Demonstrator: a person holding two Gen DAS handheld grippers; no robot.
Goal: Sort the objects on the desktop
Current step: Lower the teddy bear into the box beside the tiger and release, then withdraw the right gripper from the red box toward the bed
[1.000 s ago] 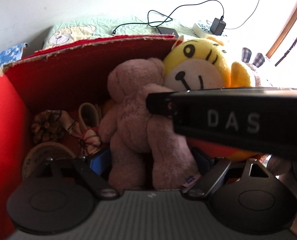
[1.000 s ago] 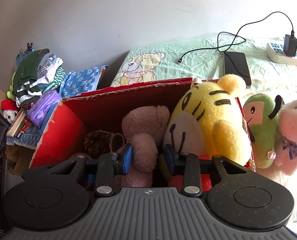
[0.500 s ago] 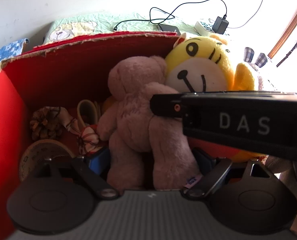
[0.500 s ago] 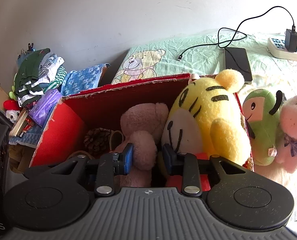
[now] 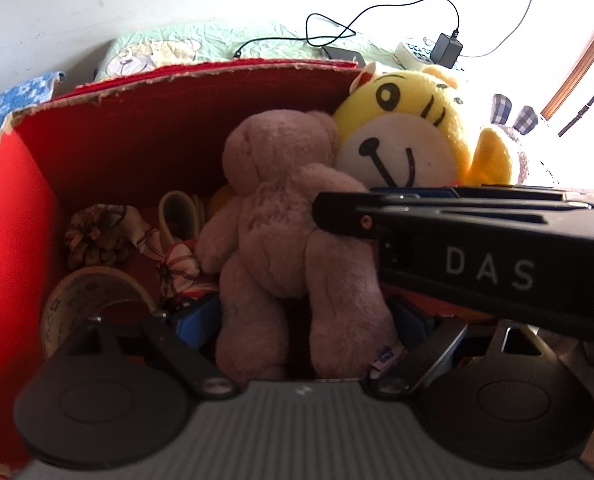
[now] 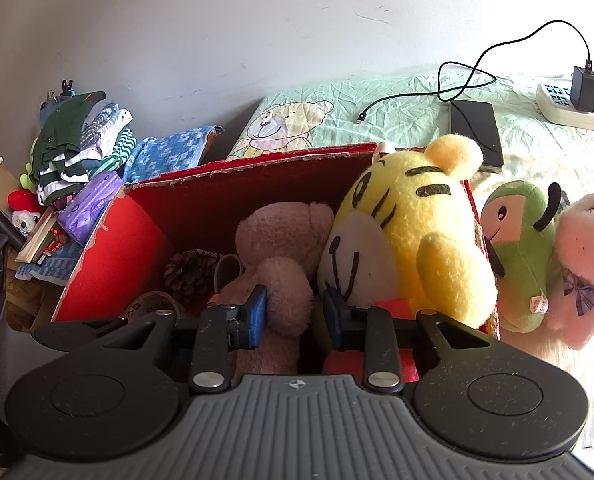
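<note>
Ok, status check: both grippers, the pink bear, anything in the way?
Left gripper open, straddling pink bear legs. Right gripper open around bear's limb. Bear inside red box, yellow tiger plush pressed against it.

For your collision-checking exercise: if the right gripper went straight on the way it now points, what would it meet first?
Most likely the pink teddy bear in the red box: part of it already lies between the right gripper's open fingers. The yellow tiger plush sits just right of that line.

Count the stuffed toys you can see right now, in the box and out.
4. Pink bear and yellow tiger sit in the red box; green plush and pink plush stand outside to its right. More may lie hidden underneath.
</note>
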